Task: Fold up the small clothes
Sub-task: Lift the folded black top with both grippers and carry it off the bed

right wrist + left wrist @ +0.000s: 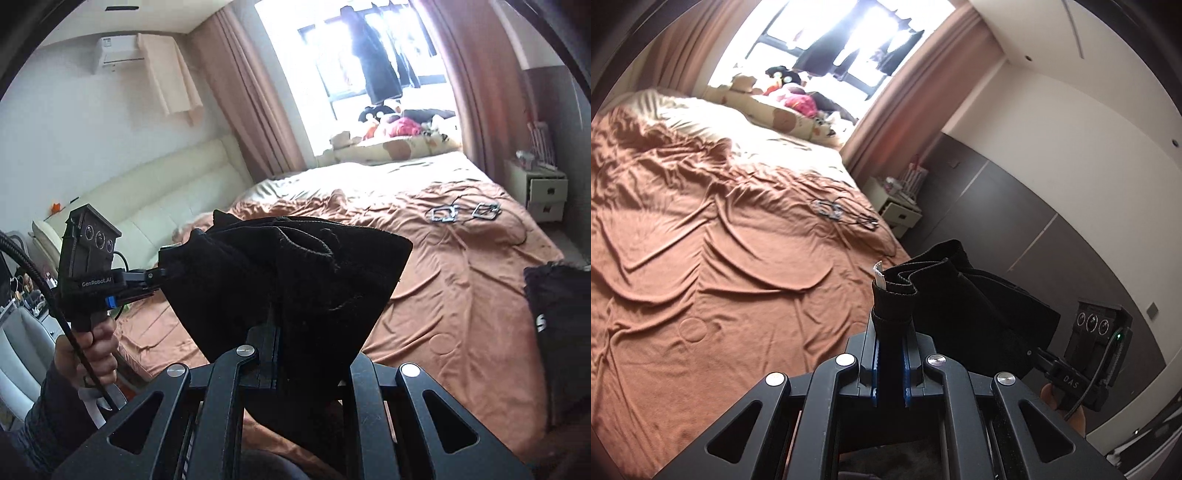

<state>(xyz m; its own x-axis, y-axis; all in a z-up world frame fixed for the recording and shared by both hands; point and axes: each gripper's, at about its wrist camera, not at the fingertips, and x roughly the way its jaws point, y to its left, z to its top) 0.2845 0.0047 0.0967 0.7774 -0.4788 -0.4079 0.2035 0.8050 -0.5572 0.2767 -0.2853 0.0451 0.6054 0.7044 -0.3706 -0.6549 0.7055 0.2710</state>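
Note:
A small black garment (pixel 295 266) hangs in the air above the bed, stretched between both grippers. In the left wrist view my left gripper (pixel 891 343) is shut on a bunched edge of the black garment (pixel 960 306), and a white label (pixel 879 275) sticks up beside the fold. My right gripper (pixel 275 325) is shut on the other side of the cloth, which drapes over its fingers and hides the tips. Each wrist view shows the other gripper pinching the cloth: the right gripper (pixel 1032 352) and the left gripper (pixel 162 274), held by a hand (pixel 88 343).
A bed with a wrinkled brown sheet (pixel 720 277) lies below. Metal clips with cords (pixel 461 212) rest on it near the far right edge. Another black garment (pixel 554 314) lies at the bed's right side. A white nightstand (pixel 546 192) and curtains stand by the window.

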